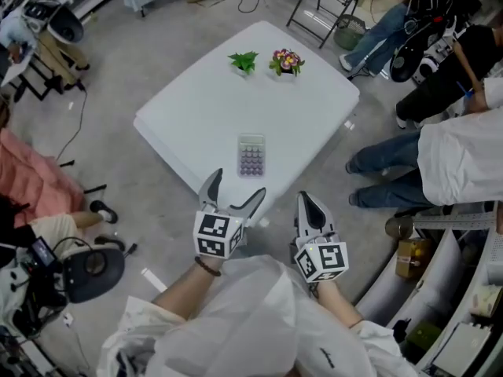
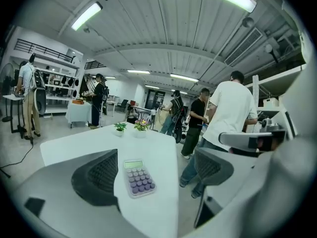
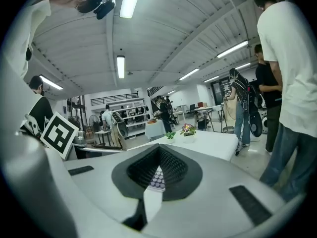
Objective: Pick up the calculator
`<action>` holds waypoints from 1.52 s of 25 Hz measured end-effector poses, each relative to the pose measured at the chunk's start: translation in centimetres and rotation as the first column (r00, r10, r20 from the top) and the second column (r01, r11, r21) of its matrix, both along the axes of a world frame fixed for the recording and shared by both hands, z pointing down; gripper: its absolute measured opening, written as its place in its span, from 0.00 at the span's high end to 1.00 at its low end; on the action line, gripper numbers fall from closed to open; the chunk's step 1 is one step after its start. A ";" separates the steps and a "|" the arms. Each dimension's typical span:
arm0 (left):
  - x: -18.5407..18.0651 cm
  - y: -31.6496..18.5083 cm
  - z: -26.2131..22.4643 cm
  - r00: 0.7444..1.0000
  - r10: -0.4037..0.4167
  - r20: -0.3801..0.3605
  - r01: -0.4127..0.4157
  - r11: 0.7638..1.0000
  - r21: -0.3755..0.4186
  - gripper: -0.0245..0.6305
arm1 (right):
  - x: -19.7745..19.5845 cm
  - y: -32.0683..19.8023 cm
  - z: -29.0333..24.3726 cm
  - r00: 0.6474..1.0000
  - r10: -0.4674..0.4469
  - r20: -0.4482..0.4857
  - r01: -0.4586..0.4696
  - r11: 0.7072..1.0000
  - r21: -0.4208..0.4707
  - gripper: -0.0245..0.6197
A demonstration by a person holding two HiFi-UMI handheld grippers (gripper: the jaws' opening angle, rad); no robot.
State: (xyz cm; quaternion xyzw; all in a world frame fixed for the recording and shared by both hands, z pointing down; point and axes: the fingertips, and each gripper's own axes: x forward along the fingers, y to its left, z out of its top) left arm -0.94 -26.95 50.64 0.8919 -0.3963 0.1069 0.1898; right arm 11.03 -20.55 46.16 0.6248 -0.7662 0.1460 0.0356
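Observation:
A small pale calculator (image 1: 251, 155) with purple keys lies flat on the white table (image 1: 196, 108), near its front corner. My left gripper (image 1: 237, 187) hovers open just short of the calculator, over the table's near edge. In the left gripper view the calculator (image 2: 138, 178) lies between the two spread dark pads (image 2: 99, 175), a little ahead of them. My right gripper (image 1: 306, 201) is shut and empty, off the table to the right of the corner. In the right gripper view, the right gripper (image 3: 157, 171) leaves only a narrow slit through which the calculator's keys (image 3: 157, 178) show.
Two small potted plants, one green (image 1: 244, 61) and one flowering (image 1: 287, 61), stand at the table's far end. People (image 1: 440, 155) stand close to the table's right side. A folding chair (image 1: 322, 10) and equipment ring the floor around.

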 end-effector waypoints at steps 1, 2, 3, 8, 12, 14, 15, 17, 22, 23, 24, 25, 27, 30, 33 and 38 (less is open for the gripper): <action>0.2 -0.2 0.3 1.000 0.003 -0.001 -0.003 1.000 -0.008 0.25 | 0.0 -0.3 0.1 1.000 -0.001 -0.001 0.001 1.000 -0.003 0.94; 0.5 -0.4 0.6 1.000 0.006 0.000 -0.006 1.000 -0.015 0.25 | 0.0 -0.5 0.2 1.000 -0.003 -0.004 0.003 1.000 -0.006 0.94; 0.7 -0.6 0.8 1.000 0.008 0.001 -0.008 1.000 -0.020 0.25 | 0.0 -0.7 0.3 1.000 -0.004 -0.007 0.004 1.000 -0.009 0.94; 1.4 -1.7 2.2 1.000 0.003 0.022 -0.002 0.999 -0.047 0.25 | 0.3 -2.1 0.9 1.000 -0.001 0.002 0.001 1.000 -0.018 0.94; 2.4 -2.9 2.9 0.998 -0.011 0.054 0.014 0.998 -0.056 0.25 | 1.0 -3.2 1.4 1.000 -0.018 0.010 0.018 0.999 -0.031 0.93; 2.7 -3.6 3.2 0.996 -0.021 0.081 0.026 0.998 -0.063 0.25 | 1.3 -3.9 1.7 0.999 -0.033 0.015 0.033 0.998 -0.044 0.94; 2.9 -4.0 3.3 0.995 -0.027 0.095 0.033 0.997 -0.067 0.25 | 1.4 -4.4 1.8 0.999 -0.044 0.018 0.045 0.998 -0.048 0.94; 3.3 -4.9 3.6 0.992 -0.037 0.117 0.046 0.996 -0.073 0.25 | 1.5 -5.4 2.0 0.997 -0.069 0.028 0.070 0.996 -0.056 0.94; 4.9 -6.7 5.1 0.986 -0.064 0.157 0.082 0.991 -0.111 0.25 | 2.6 -8.2 3.5 0.994 -0.106 0.031 0.108 0.990 -0.091 0.94; 5.1 -7.1 5.6 0.983 -0.069 0.169 0.090 0.989 -0.117 0.25 | 3.0 -8.9 4.1 0.993 -0.112 0.032 0.114 0.988 -0.102 0.94; 5.4 -7.5 6.1 0.980 -0.073 0.183 0.097 0.987 -0.125 0.25 | 3.2 -9.5 4.7 0.992 -0.117 0.038 0.120 0.986 -0.115 0.94; 5.7 -7.8 6.6 0.978 -0.077 0.196 0.104 0.986 -0.132 0.25 | 3.5 -10.1 5.3 0.991 -0.122 0.048 0.127 0.984 -0.129 0.94; 6.1 -8.3 7.6 0.972 -0.088 0.216 0.122 0.982 -0.148 0.25 | 3.7 -11.0 6.6 0.989 -0.135 0.063 0.143 0.978 -0.154 0.93; 6.4 -8.9 8.8 0.965 -0.109 0.238 0.151 0.975 -0.164 0.25 | 3.6 -11.8 8.3 0.986 -0.157 0.064 0.166 0.968 -0.190 0.93; 6.5 -9.5 9.9 0.959 -0.120 0.257 0.170 0.969 -0.180 0.25 | 3.6 -12.4 9.9 0.985 -0.157 0.071 0.170 0.958 -0.232 0.94; 6.6 -10.5 11.7 0.955 -0.120 0.272 0.181 0.961 -0.209 0.25 | 3.4 -13.2 11.8 0.989 -0.128 0.073 0.144 0.951 -0.272 0.94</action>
